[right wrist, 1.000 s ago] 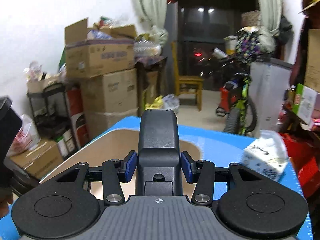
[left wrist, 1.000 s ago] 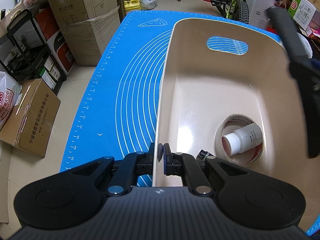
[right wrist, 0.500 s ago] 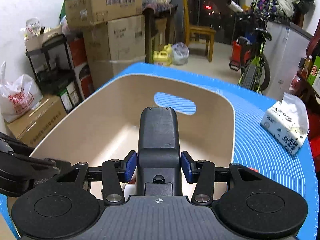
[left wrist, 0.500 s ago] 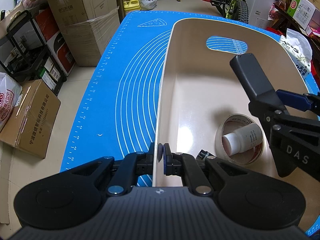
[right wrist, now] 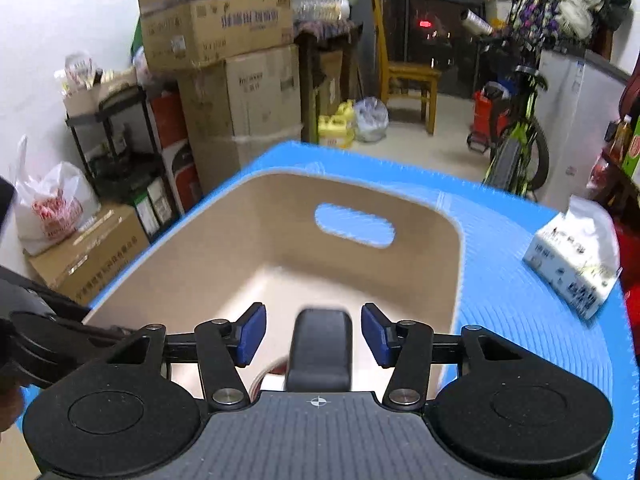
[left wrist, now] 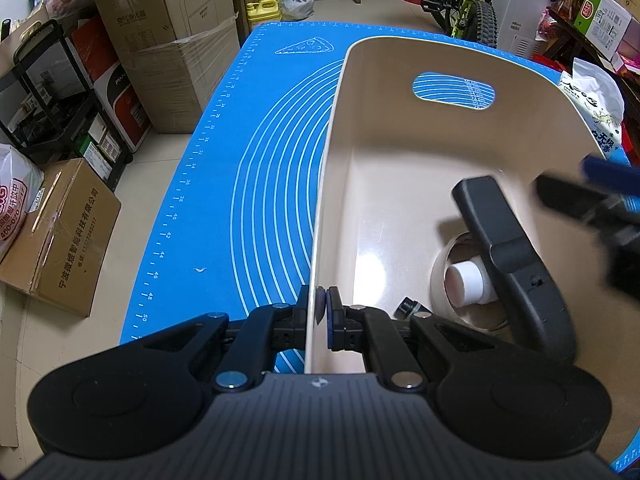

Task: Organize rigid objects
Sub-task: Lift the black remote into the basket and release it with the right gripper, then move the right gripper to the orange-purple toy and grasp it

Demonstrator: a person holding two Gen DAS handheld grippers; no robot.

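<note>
From the left wrist view, the left gripper [left wrist: 321,312] is clamped tight on the near side wall of the beige plastic bin [left wrist: 400,208], one pad inside and one outside the rim. The bin sits on a blue silicone mat printed with white rings [left wrist: 248,184]. On the bin floor lies a roll of pale tape [left wrist: 444,280] with a white plastic bottle [left wrist: 466,282] lying inside its ring, cap toward the camera, and a small dark object [left wrist: 408,307] just beside the roll; it is too small to identify. A black angular handheld device [left wrist: 516,264] lies slanted across the tape roll and bottle, inside the bin. The right gripper [left wrist: 600,200] shows at the right edge, blurred, apart from the device. A white tissue pack [left wrist: 592,108] sits beyond the bin's right wall.

The right wrist view shows what the other cannot: both blue pads [right wrist: 252,332] of the right gripper [right wrist: 314,334] stand spread, clear of the black device [right wrist: 320,352] on either side. Its jaws have just been opening, and the device sits between and below them, untouched, over the bin [right wrist: 280,232]. Only a sliver of the tape roll [right wrist: 260,382] shows beside it. The tissue pack [right wrist: 572,264] rests on the mat [right wrist: 512,288] to the right. The left gripper [right wrist: 56,344] is a dark shape at the left edge.
</note>
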